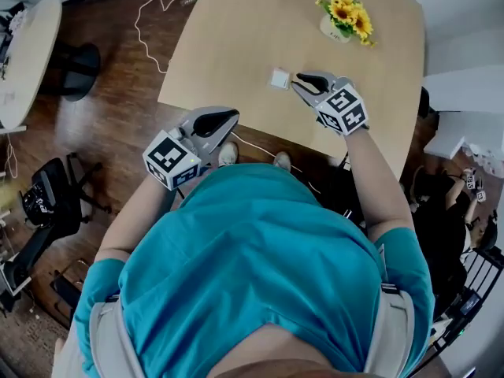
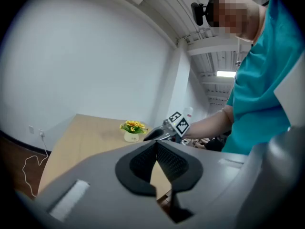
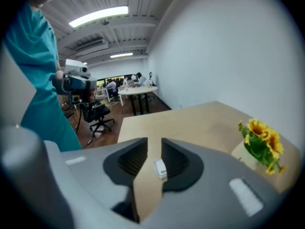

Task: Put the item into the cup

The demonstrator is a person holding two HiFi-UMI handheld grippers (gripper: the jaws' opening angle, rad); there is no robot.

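Item (image 1: 279, 78) lies on the counter (image 1: 228, 46), well apart from the flower pot (image 1: 344, 20). Right gripper (image 3: 154, 147): jaws open, item in the gap between them, not clamped. Left gripper (image 2: 156, 144): jaws closed, empty, farther from the pot, past the counter edge.

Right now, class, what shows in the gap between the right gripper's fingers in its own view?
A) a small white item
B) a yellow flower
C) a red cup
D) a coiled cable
A: the right gripper view shows the small white item lying on the table, between the parted fingers of the right gripper.
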